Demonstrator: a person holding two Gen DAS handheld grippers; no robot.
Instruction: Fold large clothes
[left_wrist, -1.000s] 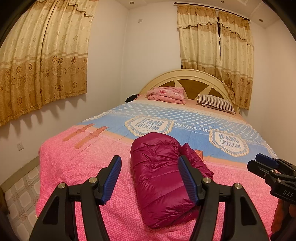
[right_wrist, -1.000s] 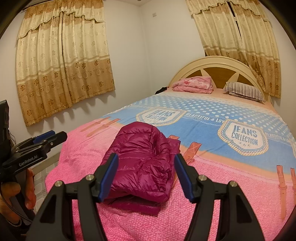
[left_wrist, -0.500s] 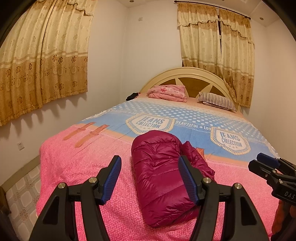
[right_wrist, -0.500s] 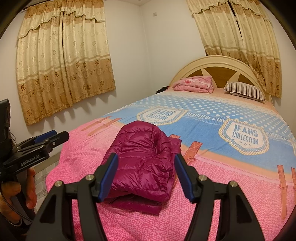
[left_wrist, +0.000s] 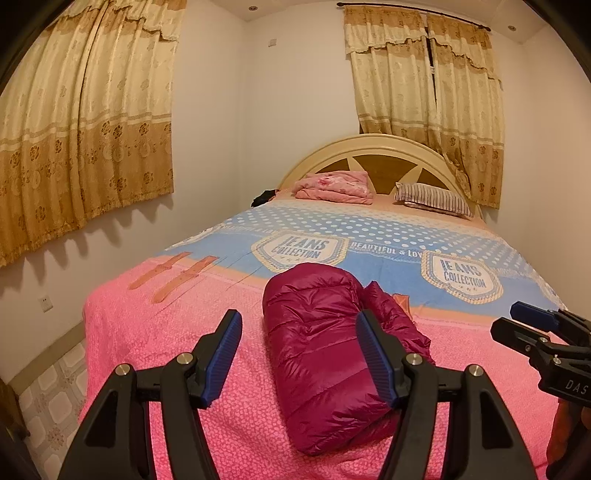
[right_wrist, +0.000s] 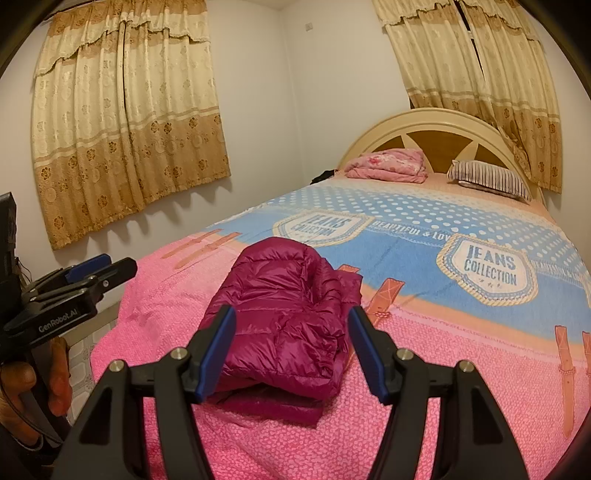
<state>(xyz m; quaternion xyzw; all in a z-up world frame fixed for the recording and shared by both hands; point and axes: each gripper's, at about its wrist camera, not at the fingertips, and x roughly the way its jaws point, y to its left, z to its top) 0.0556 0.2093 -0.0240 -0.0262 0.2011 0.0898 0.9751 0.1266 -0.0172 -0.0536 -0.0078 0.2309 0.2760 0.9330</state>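
A magenta puffer jacket (left_wrist: 325, 343) lies folded into a compact bundle on the pink end of the bed cover (left_wrist: 147, 332); it also shows in the right wrist view (right_wrist: 284, 310). My left gripper (left_wrist: 299, 354) is open and empty, held back from the jacket above the bed's foot. My right gripper (right_wrist: 291, 350) is open and empty, also short of the jacket. Each gripper shows at the edge of the other's view: the right gripper (left_wrist: 532, 328) and the left gripper (right_wrist: 99, 269).
The bed has a pink and blue "Jeans Collection" cover (right_wrist: 480, 266). A folded pink blanket (left_wrist: 334, 186) and a striped pillow (left_wrist: 434, 195) lie by the headboard (left_wrist: 373, 147). Curtains (left_wrist: 81, 122) hang on the left wall. Tiled floor (left_wrist: 48, 406) lies left of the bed.
Both grippers have tilted slightly, so the bed and jacket sit a little lower in view. The jacket has not moved and both grippers stay open.
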